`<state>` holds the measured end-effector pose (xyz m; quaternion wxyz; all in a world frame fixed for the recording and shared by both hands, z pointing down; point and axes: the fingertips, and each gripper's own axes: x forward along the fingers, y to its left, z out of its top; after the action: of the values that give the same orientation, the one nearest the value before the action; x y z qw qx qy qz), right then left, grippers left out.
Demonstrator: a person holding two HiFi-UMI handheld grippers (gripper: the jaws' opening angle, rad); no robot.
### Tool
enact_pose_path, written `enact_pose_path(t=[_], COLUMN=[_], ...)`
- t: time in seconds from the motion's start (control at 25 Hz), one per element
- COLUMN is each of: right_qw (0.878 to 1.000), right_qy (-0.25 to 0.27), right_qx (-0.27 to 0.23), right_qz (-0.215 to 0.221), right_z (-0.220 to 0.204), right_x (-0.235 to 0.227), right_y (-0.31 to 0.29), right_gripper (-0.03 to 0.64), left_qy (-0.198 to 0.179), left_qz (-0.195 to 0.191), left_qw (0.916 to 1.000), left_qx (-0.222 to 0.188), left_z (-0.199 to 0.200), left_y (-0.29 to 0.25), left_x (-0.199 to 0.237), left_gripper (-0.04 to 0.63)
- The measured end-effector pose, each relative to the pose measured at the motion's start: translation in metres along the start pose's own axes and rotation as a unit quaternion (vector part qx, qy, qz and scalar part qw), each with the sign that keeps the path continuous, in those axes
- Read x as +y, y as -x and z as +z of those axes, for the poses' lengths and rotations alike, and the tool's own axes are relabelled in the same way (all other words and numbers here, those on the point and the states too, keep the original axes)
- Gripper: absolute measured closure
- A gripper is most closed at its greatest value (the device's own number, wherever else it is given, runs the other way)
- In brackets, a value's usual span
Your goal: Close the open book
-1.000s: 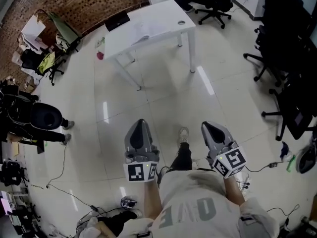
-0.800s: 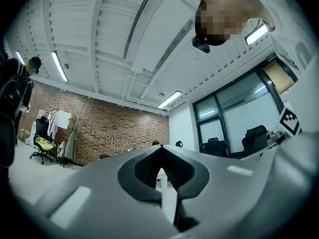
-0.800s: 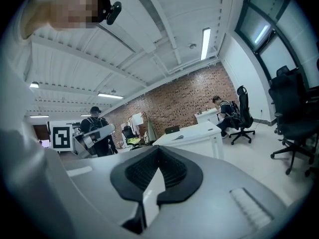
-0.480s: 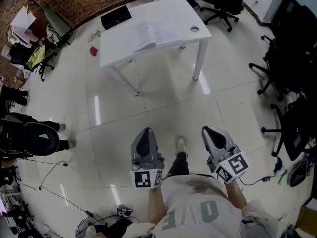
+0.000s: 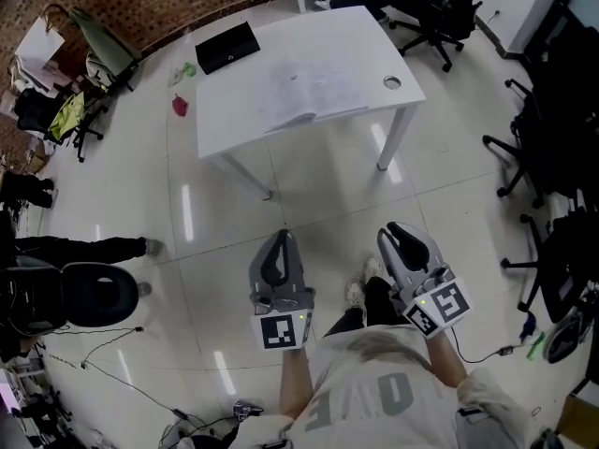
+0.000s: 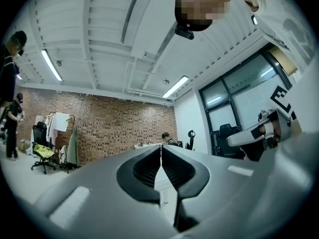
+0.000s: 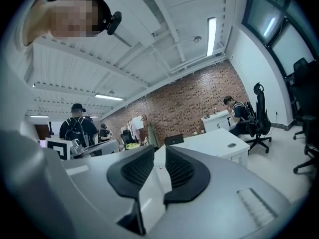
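The open book (image 5: 314, 87) lies flat, pages up, on the white table (image 5: 234, 110) far ahead in the head view. Both grippers are held level at waist height over the floor, well short of the table. My left gripper (image 5: 279, 238) is shut with nothing in it; in the left gripper view its jaws (image 6: 161, 147) meet at the tips. A narrow empty gap shows between the jaws of my right gripper (image 5: 399, 231) in the right gripper view (image 7: 160, 151). The table (image 7: 214, 142) shows past those jaws.
A black flat case (image 5: 227, 47) lies on the table's far left corner. Office chairs (image 5: 552, 138) stand along the right. At the left are a dark chair (image 5: 65, 293), a person's legs (image 5: 94, 248) and floor cables (image 5: 103, 344). A red thing (image 5: 180, 106) lies on the floor.
The table and book have drawn nearer and lower in the head view as the person walks toward them. Both grippers have travelled along, held the same way.
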<state>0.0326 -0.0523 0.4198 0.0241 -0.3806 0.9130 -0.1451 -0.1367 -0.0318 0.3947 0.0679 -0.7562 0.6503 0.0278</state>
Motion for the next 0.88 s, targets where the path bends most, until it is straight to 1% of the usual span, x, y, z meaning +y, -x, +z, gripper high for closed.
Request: enact_pose_path(t=[0.04, 0.12, 0.2, 0.32, 0.36, 0.44, 0.48, 0.52, 0.64, 0.68, 0.8, 0.88], right_qw=[1.000, 1.000, 1.000, 0.999, 0.999, 0.999, 0.998, 0.998, 0.999, 0.999, 0.999, 1.000], right_qy=[-0.001, -0.008, -0.013, -0.017, -0.020, -0.027, -0.031, -0.034, -0.027, -0.023, -0.012, -0.012], right_qx=[0.002, 0.008, 0.015, 0.024, 0.028, 0.033, 0.031, 0.028, 0.020, 0.020, 0.016, 0.014], right_qz=[0.002, 0.007, 0.013, 0.027, 0.030, 0.033, 0.033, 0.034, 0.040, 0.040, 0.031, 0.018], right_z=[0.000, -0.003, -0.008, -0.012, -0.013, -0.014, -0.013, -0.011, 0.000, 0.005, 0.016, 0.021], right_x=[-0.004, -0.012, -0.018, -0.031, -0.038, -0.052, -0.058, -0.064, -0.088, -0.098, -0.123, -0.137], right_y=[-0.009, -0.028, -0.048, -0.081, -0.092, -0.116, -0.131, -0.146, -0.193, -0.206, -0.241, -0.261], right_gripper=[0.551, 0.551, 0.551, 0.551, 0.551, 0.551, 0.551, 0.551, 0.551, 0.551, 0.551, 0.551], left_qy=[0.007, 0.037, 0.056, 0.057, 0.067, 0.101, 0.109, 0.102, 0.040, 0.029, 0.007, 0.004], left_qz=[-0.007, -0.019, -0.024, -0.027, -0.026, -0.021, -0.019, -0.019, -0.027, -0.025, -0.008, 0.006], left_qw=[0.9999, 0.9990, 0.9980, 0.9975, 0.9967, 0.9936, 0.9927, 0.9931, 0.9955, 0.9957, 0.9975, 0.9984], left_qx=[0.006, 0.014, 0.017, 0.032, 0.037, 0.046, 0.050, 0.055, 0.081, 0.084, 0.070, 0.056], left_z=[-0.005, -0.014, -0.023, -0.043, -0.051, -0.071, -0.079, -0.087, -0.108, -0.109, -0.096, -0.089], left_y=[-0.009, -0.025, -0.040, -0.070, -0.082, -0.108, -0.122, -0.137, -0.188, -0.203, -0.237, -0.253], left_x=[0.000, 0.001, 0.006, 0.011, 0.013, 0.023, 0.030, 0.037, 0.048, 0.051, 0.066, 0.080], left_gripper=[0.568, 0.473, 0.466, 0.466, 0.468, 0.468, 0.468, 0.471, 0.471, 0.474, 0.494, 0.511])
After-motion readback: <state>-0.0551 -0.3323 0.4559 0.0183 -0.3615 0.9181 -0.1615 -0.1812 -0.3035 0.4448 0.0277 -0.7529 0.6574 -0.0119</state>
